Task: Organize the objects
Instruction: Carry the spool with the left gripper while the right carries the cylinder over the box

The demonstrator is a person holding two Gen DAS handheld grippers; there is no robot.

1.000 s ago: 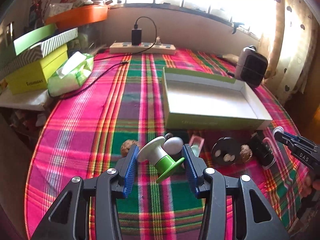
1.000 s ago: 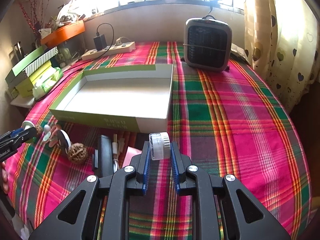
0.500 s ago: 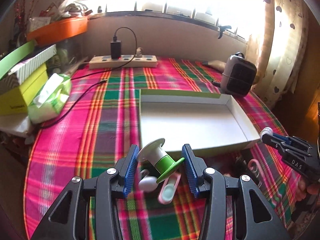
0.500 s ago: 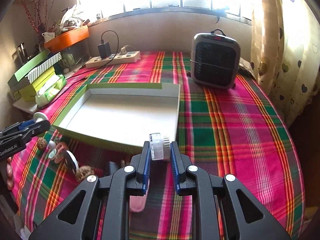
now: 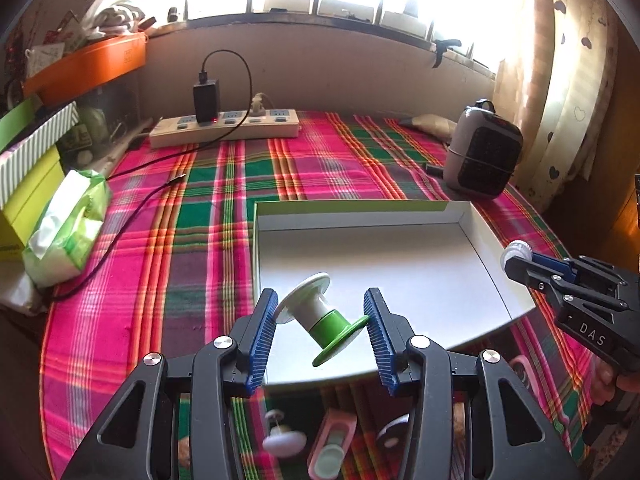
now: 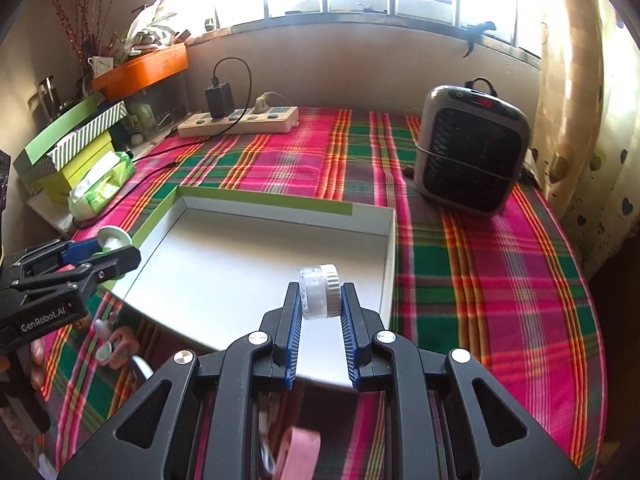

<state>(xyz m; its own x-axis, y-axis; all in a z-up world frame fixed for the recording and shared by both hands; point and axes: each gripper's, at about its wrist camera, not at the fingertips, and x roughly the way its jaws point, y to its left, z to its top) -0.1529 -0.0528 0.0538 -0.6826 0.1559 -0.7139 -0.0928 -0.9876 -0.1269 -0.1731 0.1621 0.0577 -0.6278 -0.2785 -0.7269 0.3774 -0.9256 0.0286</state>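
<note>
A white-and-green plastic spool [image 5: 322,325] is being gripped by the left gripper [image 5: 320,334] over the near edge of the shallow white cardboard tray [image 5: 496,280]; a small clear round jar with a white lid [image 6: 319,291] is being clamped by the right gripper [image 6: 320,334] near the tray's near right corner.

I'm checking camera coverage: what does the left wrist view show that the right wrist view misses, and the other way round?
Only the left wrist view shows the white-and-green spool full on, clamped in the left gripper, and a white knob on the cloth below. Only the right wrist view shows the small clear jar close up in the right gripper, and the heater's full front grille. Both show the empty white box, the power strip and the tissue pack.
</note>
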